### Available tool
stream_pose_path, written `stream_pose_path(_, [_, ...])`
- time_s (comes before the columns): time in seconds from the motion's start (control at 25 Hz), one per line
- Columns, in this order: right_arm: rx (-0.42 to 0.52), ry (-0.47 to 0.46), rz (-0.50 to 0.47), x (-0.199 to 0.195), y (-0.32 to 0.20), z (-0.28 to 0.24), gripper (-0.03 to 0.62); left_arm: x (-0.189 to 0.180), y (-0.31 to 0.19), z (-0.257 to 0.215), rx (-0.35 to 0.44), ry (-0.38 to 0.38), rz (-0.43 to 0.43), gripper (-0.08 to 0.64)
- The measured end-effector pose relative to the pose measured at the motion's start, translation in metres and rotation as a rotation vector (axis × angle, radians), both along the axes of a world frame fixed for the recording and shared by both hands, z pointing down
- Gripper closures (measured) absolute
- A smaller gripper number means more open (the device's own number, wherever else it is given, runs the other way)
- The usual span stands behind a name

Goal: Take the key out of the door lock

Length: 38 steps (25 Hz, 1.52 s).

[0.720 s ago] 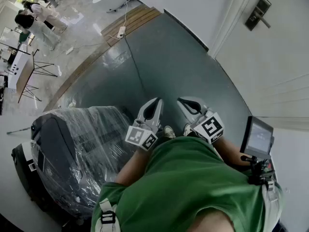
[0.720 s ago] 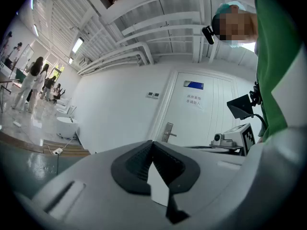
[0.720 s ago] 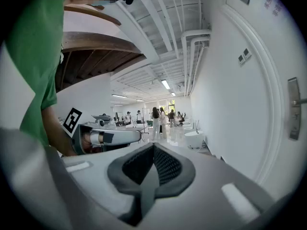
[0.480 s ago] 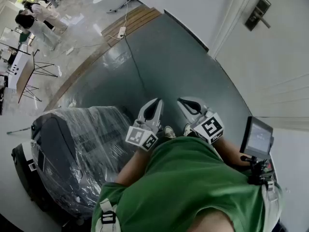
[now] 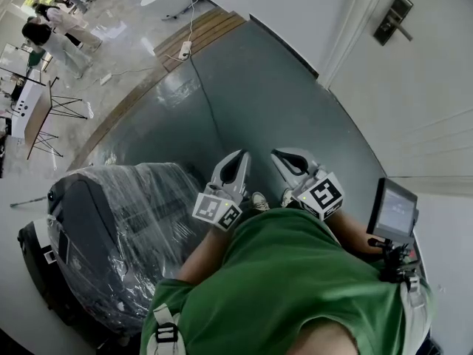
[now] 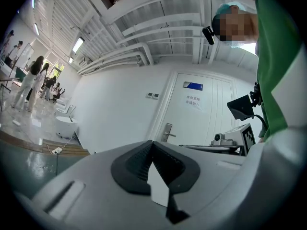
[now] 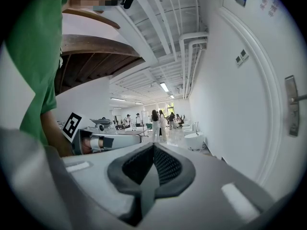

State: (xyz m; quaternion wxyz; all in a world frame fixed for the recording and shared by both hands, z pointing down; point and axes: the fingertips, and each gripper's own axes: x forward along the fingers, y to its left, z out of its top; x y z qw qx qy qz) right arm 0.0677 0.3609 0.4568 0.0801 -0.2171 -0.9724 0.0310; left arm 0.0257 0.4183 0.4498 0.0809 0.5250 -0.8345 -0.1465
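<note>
Door lock (image 5: 392, 19) | distant, small | key cannot be made out

Metal door lock (image 5: 394, 18), upright plate with lever handle, on white door (image 5: 421, 87), key too small to tell

The head view has drifted a trifle: the door lock (image 5: 392, 18) at far right sits slightly higher and further left in frame. The small screen (image 5: 392, 211) at near right has edged left likewise
</note>
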Motion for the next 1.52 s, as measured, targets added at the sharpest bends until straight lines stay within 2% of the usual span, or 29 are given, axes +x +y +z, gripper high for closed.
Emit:
stream_pose_path(0.56, [0.000,-0.026,0.055,0.000,0.030,-0.005,0.591,-0.001,0.035,0.002,0.013,-0.006,0.030,0.572])
stream_pose_path(0.88, [0.012,-0.034,0.115,-0.004,0.042,-0.010,0.591,-0.007,0.042,0.001,0.018,-0.032,0.094,0.572])
stream_pose_path(1.2, [0.023,-0.032,0.183,-0.002,0.030,-0.012,0.591,-0.007,0.026,0.006,0.017,-0.016,0.161,0.565])
stream_pose_path(1.52, [0.024,-0.049,0.286,0.000,-0.003,-0.014,0.591,-0.012,-0.003,0.007,0.013,-0.017,0.228,0.565])
